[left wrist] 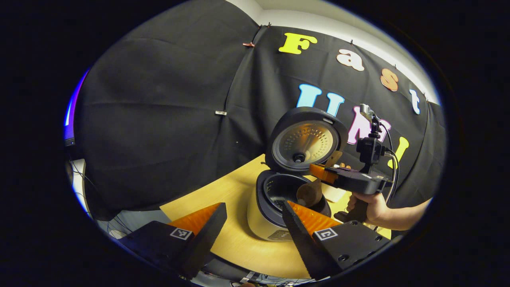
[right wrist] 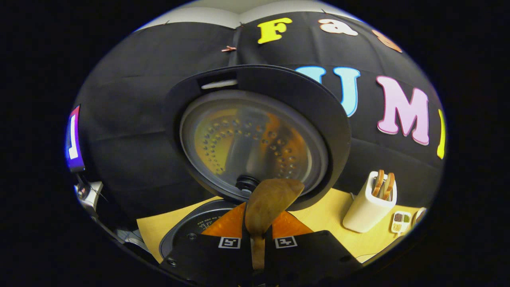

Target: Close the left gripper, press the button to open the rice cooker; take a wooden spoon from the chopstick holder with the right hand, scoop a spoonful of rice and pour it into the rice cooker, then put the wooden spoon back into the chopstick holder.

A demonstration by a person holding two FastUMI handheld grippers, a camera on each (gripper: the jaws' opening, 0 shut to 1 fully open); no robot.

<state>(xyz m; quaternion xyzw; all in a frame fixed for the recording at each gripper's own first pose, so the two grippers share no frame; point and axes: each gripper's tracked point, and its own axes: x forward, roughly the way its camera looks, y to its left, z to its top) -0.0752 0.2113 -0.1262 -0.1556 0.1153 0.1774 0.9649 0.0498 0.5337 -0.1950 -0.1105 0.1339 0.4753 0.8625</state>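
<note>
The rice cooker (left wrist: 263,223) stands on the wooden table with its lid (left wrist: 306,139) swung up and its dark inner pot (left wrist: 279,191) exposed. My left gripper (left wrist: 254,205) is open, hanging just in front of the cooker with nothing between its fingers. In the left gripper view, my right gripper (left wrist: 320,172), held by a hand (left wrist: 368,207), hovers over the pot. In the right gripper view it (right wrist: 259,217) is shut on the handle of the wooden spoon (right wrist: 271,197). The spoon's bowl (left wrist: 310,193) tips down over the pot's right rim. Whether it carries rice is unclear.
A white chopstick holder (right wrist: 368,207) with wooden utensils stands on the table (right wrist: 326,207) to the right of the cooker. A small dish (right wrist: 399,221) lies just beyond it. Black cloth walls close in behind the cooker lid (right wrist: 255,135).
</note>
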